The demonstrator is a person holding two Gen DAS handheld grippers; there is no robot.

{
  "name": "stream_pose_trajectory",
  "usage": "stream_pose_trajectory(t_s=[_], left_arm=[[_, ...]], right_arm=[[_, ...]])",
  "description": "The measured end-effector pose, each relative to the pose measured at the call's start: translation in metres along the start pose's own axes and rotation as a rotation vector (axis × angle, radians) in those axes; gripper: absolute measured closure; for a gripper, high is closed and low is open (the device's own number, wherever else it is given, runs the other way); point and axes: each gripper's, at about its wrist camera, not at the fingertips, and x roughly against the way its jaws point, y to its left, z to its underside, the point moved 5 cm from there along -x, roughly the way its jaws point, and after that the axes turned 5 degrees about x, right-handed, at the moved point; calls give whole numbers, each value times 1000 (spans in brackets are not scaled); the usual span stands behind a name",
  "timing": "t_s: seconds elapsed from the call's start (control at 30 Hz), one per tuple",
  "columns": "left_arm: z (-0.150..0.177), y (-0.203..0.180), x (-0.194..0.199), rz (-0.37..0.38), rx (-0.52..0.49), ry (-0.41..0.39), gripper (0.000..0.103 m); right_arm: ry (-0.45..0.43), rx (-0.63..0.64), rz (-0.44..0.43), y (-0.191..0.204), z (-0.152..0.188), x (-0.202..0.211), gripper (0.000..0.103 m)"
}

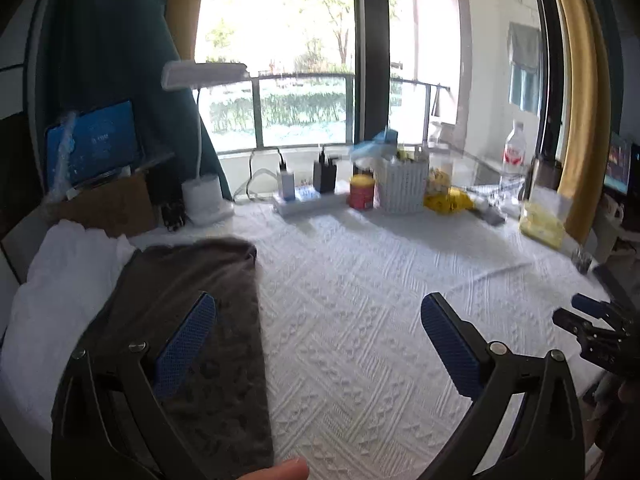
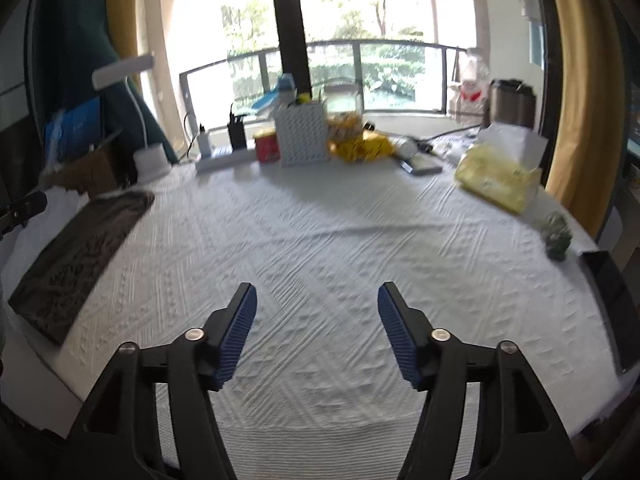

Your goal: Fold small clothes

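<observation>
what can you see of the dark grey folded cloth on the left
The dark grey cloth is folded into a long flat rectangle with a faint darker pattern. It lies on the white textured table cover at the table's left edge, partly overlapping a crumpled white garment. The left gripper hangs above it, jaws open, not holding it.

Folded cloth [image 1: 208,320] on the desk [image 1: 360,300] at the left, over a crumpled garment [image 1: 60,280]. Behind, along the window: lamp [image 1: 204,196], power strip [image 1: 304,200], can [image 1: 362,192], basket [image 1: 402,184]. Tissue pack [image 2: 496,172] far right. Middle of desk bare.
</observation>
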Motion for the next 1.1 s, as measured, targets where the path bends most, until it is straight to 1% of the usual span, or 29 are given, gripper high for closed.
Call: stream_pose_trajectory(t_s=[0.13, 0.3, 0.47, 0.6, 0.7, 0.8, 0.83, 0.87, 0.9, 1.1], left_arm=[[-18, 1, 15, 7, 11, -71, 1], [-43, 3, 38, 26, 33, -140, 1], [-62, 10, 64, 5, 27, -238, 1], [-72, 22, 80, -12, 46, -286, 1], [-72, 28, 86, -23, 51, -305, 1], [-68, 35, 89, -30, 66, -314, 1], [-67, 36, 88, -27, 69, -313, 1], [-65, 37, 88, -26, 70, -311, 1], [-63, 39, 86, -31, 75, -307, 1], [-57, 47, 83, -47, 89, -290, 1]], right_arm=[[-46, 19, 28, -9, -18, 17, 35], [-142, 36, 58, -11, -45, 46, 35], [-238, 57, 81, -6, -67, 75, 35], [-319, 68, 87, 2, -83, 101, 35], [-368, 78, 82, 9, -92, 118, 35], [-396, 80, 73, 15, -98, 128, 34], [-403, 80, 72, 16, -99, 129, 27], [-410, 79, 70, 18, -100, 130, 17], [-413, 77, 66, 20, -100, 130, 15], [-376, 79, 55, 27, -95, 117, 15]])
